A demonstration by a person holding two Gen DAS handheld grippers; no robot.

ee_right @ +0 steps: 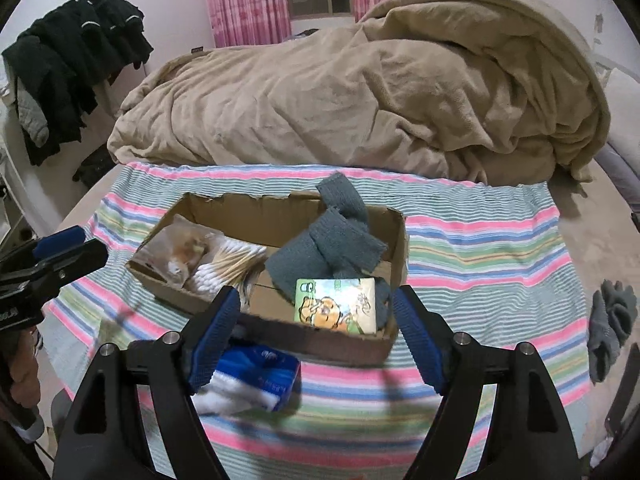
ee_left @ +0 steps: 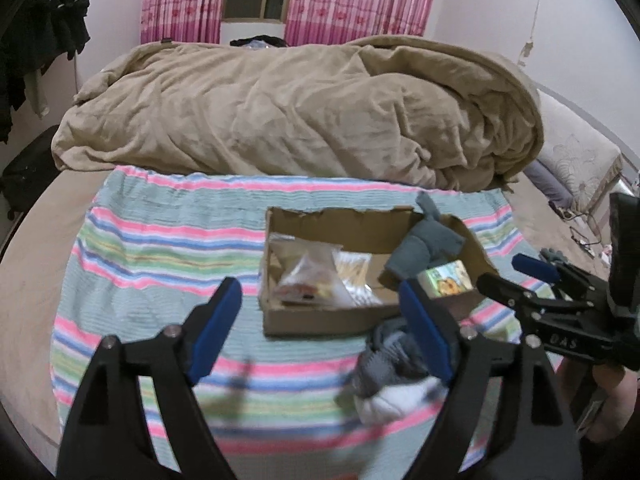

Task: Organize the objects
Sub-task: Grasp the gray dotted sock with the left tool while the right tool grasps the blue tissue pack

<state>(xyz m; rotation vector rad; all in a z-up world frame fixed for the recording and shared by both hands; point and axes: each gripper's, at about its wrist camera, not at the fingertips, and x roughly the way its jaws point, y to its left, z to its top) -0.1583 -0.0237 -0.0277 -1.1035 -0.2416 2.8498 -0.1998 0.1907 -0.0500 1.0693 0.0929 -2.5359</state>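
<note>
- A cardboard box (ee_right: pixel 276 268) with a torn far rim sat on a striped cloth (ee_right: pixel 480 256) spread over the bed (ee_left: pixel 24 280).
- In the box's left end lay a clear bag (ee_right: pixel 176 252) and a bundle of cotton swabs (ee_right: pixel 228 266), touching each other.
- Its right end held a grey sock (ee_right: pixel 332 248), rising over the box's far wall, and a cartoon-printed packet (ee_right: pixel 336 308) leaning at the near wall.
- A blue tissue pack (ee_right: pixel 256 376) lay on the cloth just outside the near wall.
- In the left wrist view a grey and white sock (ee_left: pixel 384 380) lay near the box's near right corner.
- A grey glove (ee_right: pixel 612 320) lay well apart, at the cloth's right edge.
- A heaped tan blanket (ee_right: pixel 360 92) bordered the cloth's far edge; open striped cloth lay left and right of the box.
- The left hand-held gripper (ee_left: pixel 320 332) stood wide and held nothing.
- The right hand-held gripper (ee_right: pixel 316 336) was likewise spread wide, empty, over the near wall.
</note>
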